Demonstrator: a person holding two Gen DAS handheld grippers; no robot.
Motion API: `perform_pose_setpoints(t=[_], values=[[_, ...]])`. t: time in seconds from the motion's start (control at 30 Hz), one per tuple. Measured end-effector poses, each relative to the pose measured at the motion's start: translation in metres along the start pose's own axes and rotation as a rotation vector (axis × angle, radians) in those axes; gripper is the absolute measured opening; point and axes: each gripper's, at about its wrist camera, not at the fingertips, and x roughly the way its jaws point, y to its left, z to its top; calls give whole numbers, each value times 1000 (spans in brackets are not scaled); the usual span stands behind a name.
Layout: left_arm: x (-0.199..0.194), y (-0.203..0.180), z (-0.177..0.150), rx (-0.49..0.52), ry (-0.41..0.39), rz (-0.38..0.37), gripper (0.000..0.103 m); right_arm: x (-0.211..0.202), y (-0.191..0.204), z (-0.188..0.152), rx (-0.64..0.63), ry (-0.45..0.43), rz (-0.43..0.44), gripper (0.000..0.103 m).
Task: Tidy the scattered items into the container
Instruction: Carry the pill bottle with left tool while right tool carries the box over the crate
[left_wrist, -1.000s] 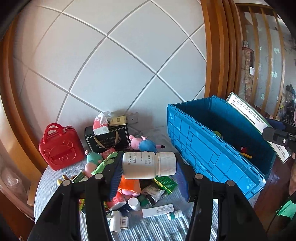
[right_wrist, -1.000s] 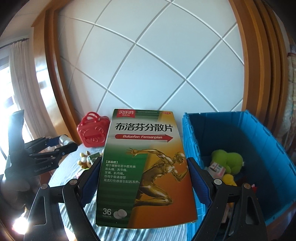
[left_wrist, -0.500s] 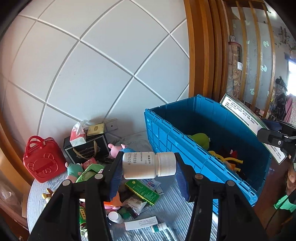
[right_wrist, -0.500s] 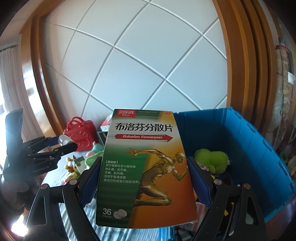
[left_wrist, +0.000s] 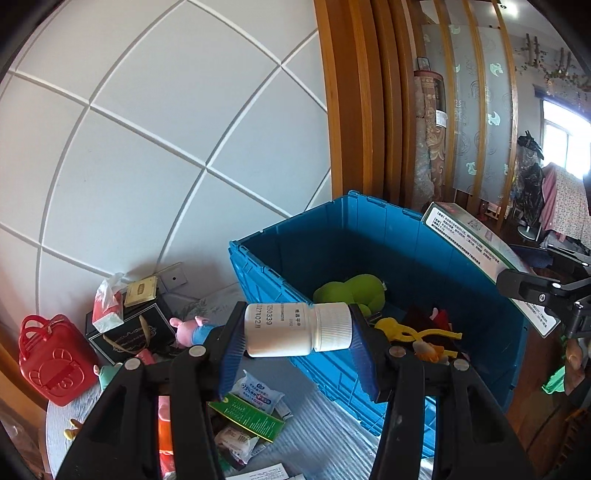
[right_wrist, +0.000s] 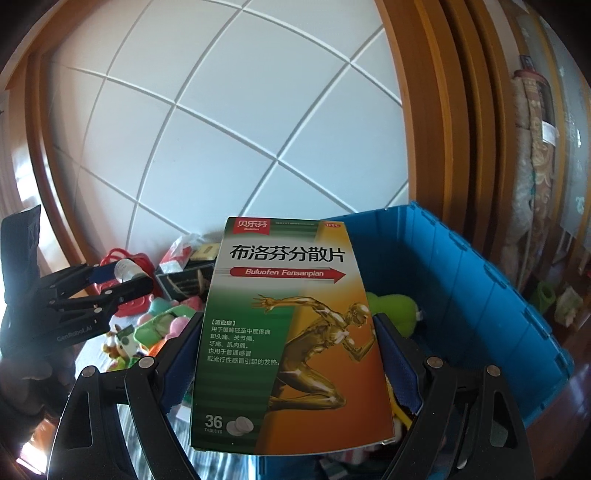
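The left tool (left_wrist: 297, 334) is squeezing a white plastic pill bottle with a ribbed white cap (left_wrist: 295, 329) end to end, so the bottle lies sideways between the blue pads. The right tool (right_wrist: 288, 354) is squeezing a flat green and orange cardboard medicine box with a gold runner on it (right_wrist: 291, 332) by its two long sides. Both things are up in the air, not on the table.

This looks like the carrying step: two things are picked up and are on their way to the big blue plastic crate (left_wrist: 258, 273). In the left view the bottle hangs right at the crate's near rim, with the open crate at 1 o'clock. In the right view the crate (right_wrist: 480, 280) opens at 2 o'clock behind the box.

Next, I think each tool must go over the rim and only then let go, so the things drop inside. The bottle is round and could roll off if it lands on the rim.

There is room inside the crate. A fuzzy green soft toy (left_wrist: 351, 291) and a yellow plastic toy (left_wrist: 406, 334) lie at the bottom, but the middle is open. The two tools are near each other, so they should not bump. More small boxes and toys wait on the striped grey table (left_wrist: 325, 428) at 7 o'clock.
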Motion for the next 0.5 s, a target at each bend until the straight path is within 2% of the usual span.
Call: perform_pose_setpoints(t=[0.5], values=[[57,-63,38,89,10,-106,51,-2,-63,-6,86,0,-91,87]])
